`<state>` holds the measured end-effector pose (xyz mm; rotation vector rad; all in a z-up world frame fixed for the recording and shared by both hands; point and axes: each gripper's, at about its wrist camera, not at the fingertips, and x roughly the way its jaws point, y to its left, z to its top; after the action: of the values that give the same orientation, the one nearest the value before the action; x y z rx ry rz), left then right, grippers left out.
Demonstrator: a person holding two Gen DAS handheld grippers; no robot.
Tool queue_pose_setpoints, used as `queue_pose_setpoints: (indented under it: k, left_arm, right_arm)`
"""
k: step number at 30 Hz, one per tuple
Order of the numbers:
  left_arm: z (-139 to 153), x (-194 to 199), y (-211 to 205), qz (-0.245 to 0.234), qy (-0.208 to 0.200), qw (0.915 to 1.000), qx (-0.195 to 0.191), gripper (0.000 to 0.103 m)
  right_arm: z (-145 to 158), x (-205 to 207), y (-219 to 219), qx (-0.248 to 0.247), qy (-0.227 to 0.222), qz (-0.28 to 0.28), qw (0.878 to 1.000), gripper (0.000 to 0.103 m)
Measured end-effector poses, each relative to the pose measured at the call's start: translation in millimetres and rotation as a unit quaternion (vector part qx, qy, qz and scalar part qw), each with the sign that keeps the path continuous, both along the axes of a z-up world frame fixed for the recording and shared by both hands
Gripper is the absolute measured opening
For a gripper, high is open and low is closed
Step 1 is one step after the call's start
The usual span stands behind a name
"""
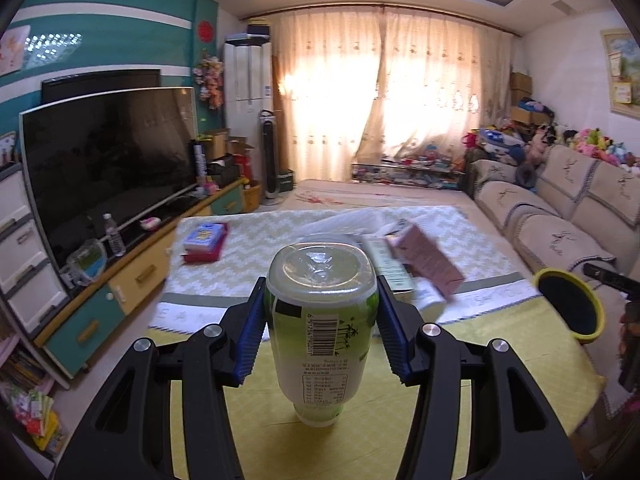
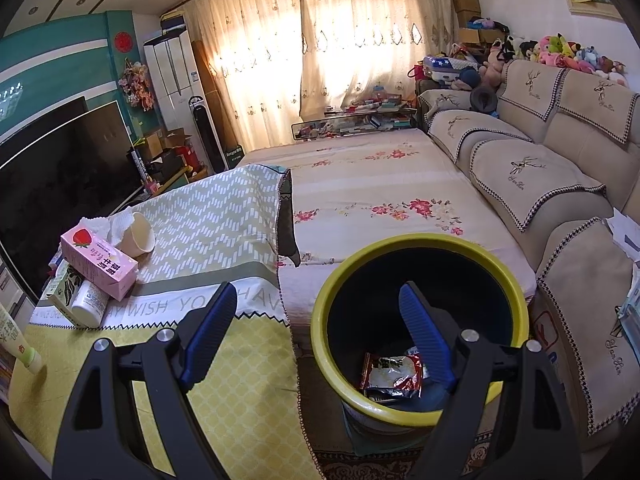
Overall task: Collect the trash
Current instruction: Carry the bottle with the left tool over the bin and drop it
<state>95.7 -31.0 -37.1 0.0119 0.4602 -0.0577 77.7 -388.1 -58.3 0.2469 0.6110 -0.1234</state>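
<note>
My left gripper (image 1: 320, 280) is shut on a green-labelled plastic bottle (image 1: 322, 320), its blue pads pressing both sides. The bottle hangs cap-down just over the yellow tablecloth (image 1: 460, 420); its neck shows at the left edge of the right wrist view (image 2: 20, 344). Behind it lie a pink strawberry milk carton (image 2: 100, 260), a white bottle (image 2: 90, 302), a green box (image 2: 60, 284), a paper cup (image 2: 140, 232) and crumpled tissue (image 2: 108, 222). My right gripper (image 2: 317, 288) stands open and holds nothing, above the near rim of the yellow bin (image 2: 400, 404), which contains a snack wrapper (image 2: 394, 374).
A red and blue pack (image 1: 206, 240) lies at the table's far left. The television (image 1: 108, 160) on its low cabinet stands to the left, and the sofa (image 2: 540, 176) runs along the right. The bin (image 1: 592, 320) stands on the floor between table and sofa.
</note>
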Motion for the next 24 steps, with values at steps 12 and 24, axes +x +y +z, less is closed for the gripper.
queue_pose_setpoints:
  k: [12, 24]
  left_arm:
    - [23.6, 26.8, -96.6, -0.136, -0.012, 0.9906, -0.009, 0.052]
    - [18.5, 84.3, -271.8, -0.315, 0.031, 0.9477, -0.042, 0.052]
  right_arm:
    - [7.9, -26.0, -38.9, -0.015, -0.014, -0.048, 0.999, 0.079]
    - [1.5, -50.3, -94.9, -0.014, -0.010, -0.105, 0.994, 0.079]
